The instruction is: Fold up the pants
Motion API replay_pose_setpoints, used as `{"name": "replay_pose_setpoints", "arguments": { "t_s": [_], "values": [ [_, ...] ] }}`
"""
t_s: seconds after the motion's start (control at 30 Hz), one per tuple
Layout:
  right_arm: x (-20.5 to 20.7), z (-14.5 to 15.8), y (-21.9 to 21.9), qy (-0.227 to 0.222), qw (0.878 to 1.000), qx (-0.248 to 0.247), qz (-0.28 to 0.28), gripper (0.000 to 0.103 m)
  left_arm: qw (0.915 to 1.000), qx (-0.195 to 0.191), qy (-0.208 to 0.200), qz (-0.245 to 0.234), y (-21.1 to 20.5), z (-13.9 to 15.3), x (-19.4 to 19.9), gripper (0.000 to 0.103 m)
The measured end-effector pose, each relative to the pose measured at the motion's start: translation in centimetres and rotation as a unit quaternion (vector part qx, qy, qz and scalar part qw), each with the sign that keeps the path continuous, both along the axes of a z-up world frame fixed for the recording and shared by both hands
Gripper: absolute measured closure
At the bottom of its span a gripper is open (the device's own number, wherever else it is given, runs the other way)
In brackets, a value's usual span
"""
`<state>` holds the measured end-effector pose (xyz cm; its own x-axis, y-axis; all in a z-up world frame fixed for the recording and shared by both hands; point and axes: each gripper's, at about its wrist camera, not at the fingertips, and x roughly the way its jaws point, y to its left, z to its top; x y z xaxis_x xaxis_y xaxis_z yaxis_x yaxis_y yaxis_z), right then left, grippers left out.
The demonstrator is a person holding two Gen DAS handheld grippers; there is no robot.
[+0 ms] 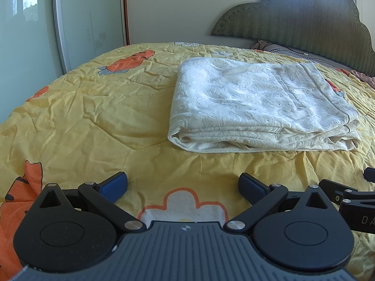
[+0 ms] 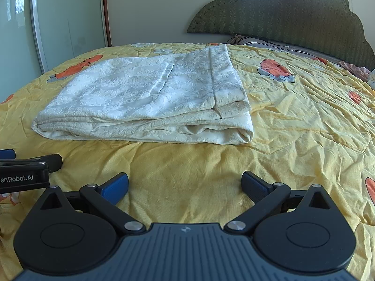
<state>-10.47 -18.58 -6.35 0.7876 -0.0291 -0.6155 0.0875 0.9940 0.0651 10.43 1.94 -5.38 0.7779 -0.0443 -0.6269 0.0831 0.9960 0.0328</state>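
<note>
The cream-white patterned pants (image 1: 257, 103) lie folded in a flat stack of several layers on the yellow bedspread (image 1: 93, 117). They also show in the right wrist view (image 2: 150, 98), with a hem band on the right side. My left gripper (image 1: 182, 187) is open and empty, low over the bedspread, short of the stack's near edge. My right gripper (image 2: 185, 187) is open and empty too, just in front of the stack. Each gripper shows at the edge of the other's view: the right one (image 1: 346, 196) and the left one (image 2: 23, 171).
The yellow bedspread (image 2: 304, 117) has orange and white cartoon prints. A green padded headboard (image 1: 304, 18) and pillows (image 2: 257, 41) stand at the back right. A sliding glass wardrobe door (image 1: 89, 23) stands at the left beyond the bed.
</note>
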Motion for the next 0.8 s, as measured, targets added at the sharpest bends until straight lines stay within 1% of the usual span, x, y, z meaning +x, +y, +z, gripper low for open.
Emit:
{"name": "replay_pose_setpoints", "arguments": {
  "t_s": [0.8],
  "values": [
    [-0.17,0.03,0.01,0.000,1.000,-0.002,-0.008,0.000,1.0000,-0.003,0.000,-0.001,0.00,-0.03,-0.04,0.000]
  ]
}}
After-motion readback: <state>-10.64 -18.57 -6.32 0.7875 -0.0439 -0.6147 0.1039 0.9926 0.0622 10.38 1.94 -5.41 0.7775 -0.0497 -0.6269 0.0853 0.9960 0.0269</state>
